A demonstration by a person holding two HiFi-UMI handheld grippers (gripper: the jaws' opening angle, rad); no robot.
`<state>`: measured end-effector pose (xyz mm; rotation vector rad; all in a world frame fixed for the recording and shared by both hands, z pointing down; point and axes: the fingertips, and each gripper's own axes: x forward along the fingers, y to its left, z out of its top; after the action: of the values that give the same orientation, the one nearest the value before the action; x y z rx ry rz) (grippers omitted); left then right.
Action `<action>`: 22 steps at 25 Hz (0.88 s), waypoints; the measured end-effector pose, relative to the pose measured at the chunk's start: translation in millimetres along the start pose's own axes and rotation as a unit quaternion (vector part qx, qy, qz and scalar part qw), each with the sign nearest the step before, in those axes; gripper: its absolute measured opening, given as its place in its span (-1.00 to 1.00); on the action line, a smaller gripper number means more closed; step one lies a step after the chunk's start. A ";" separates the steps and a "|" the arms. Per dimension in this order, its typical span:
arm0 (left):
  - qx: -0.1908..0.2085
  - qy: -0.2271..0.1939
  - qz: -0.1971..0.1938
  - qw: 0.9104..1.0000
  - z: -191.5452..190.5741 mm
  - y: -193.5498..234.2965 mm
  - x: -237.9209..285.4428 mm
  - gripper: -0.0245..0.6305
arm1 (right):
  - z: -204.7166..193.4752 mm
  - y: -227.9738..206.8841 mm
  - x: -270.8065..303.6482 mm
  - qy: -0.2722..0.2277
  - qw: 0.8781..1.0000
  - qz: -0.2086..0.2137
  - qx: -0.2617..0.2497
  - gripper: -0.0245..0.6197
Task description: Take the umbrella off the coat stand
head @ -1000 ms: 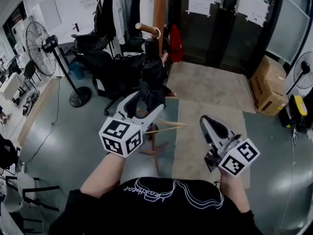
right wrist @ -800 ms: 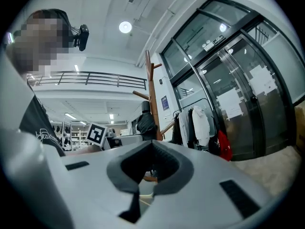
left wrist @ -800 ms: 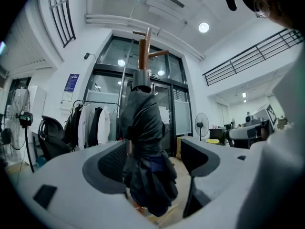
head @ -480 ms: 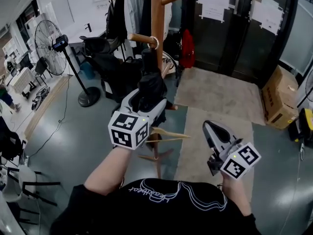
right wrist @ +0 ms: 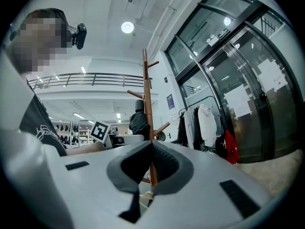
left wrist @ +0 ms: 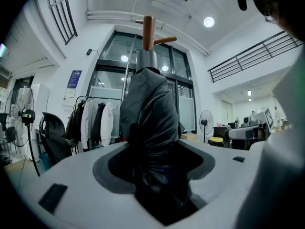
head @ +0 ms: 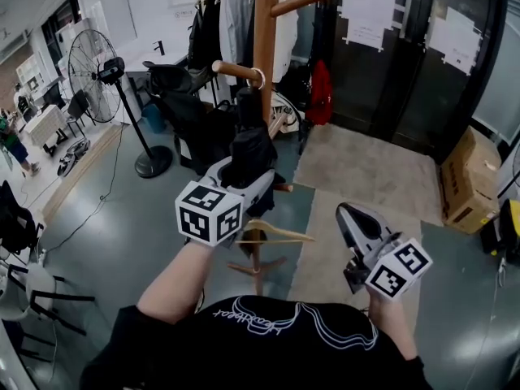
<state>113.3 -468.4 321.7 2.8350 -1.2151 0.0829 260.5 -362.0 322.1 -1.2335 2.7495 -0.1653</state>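
so the left claw [head: 248, 174] has just been closing and now pinches the folded black umbrella [head: 251, 146] between its jaws, with the coat stand [head: 265, 47] right behind. right claw [head: 351, 216] is pinched together, empty.

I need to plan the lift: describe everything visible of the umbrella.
The umbrella is black, folded, its crumpled fabric bundled below a dark cylindrical handle. It hangs upright beside the wooden coat stand, from a ring on a peg. The left gripper has just been closing its jaws, which now press the fabric.
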 end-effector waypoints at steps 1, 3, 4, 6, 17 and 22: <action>-0.003 -0.001 -0.001 1.000 -0.3 0.5 -1.0 -0.15 | -0.9 -1.1 1.2 0.001 1.000 0.002 0.000 -0.91; -0.007 -0.002 -0.006 1.000 -1.7 -0.1 -2.3 -0.18 | -3.3 -3.4 3.1 0.003 1.000 0.006 0.002 -0.91; -0.009 -0.003 -0.007 1.000 -2.1 -0.5 -2.5 -0.19 | -4.2 -4.7 4.0 0.004 1.000 0.008 0.003 -0.91; -0.012 -0.005 -0.004 1.000 -1.8 0.2 -2.6 -0.20 | -4.6 -7.7 6.1 0.006 1.000 0.009 0.003 -0.91; -0.034 -0.028 -0.007 0.999 12.4 1.4 -17.0 -0.23 | -6.8 -11.3 11.2 0.003 1.000 0.015 0.013 -0.91; -0.035 -0.043 -0.015 0.998 23.4 -1.7 -27.9 -0.22 | -9.4 -4.6 15.4 0.001 1.000 0.016 0.019 -0.91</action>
<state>96.0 -448.8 296.3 2.8224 -1.1675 -0.0822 252.3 -376.2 331.0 -1.1804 2.7519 -0.2150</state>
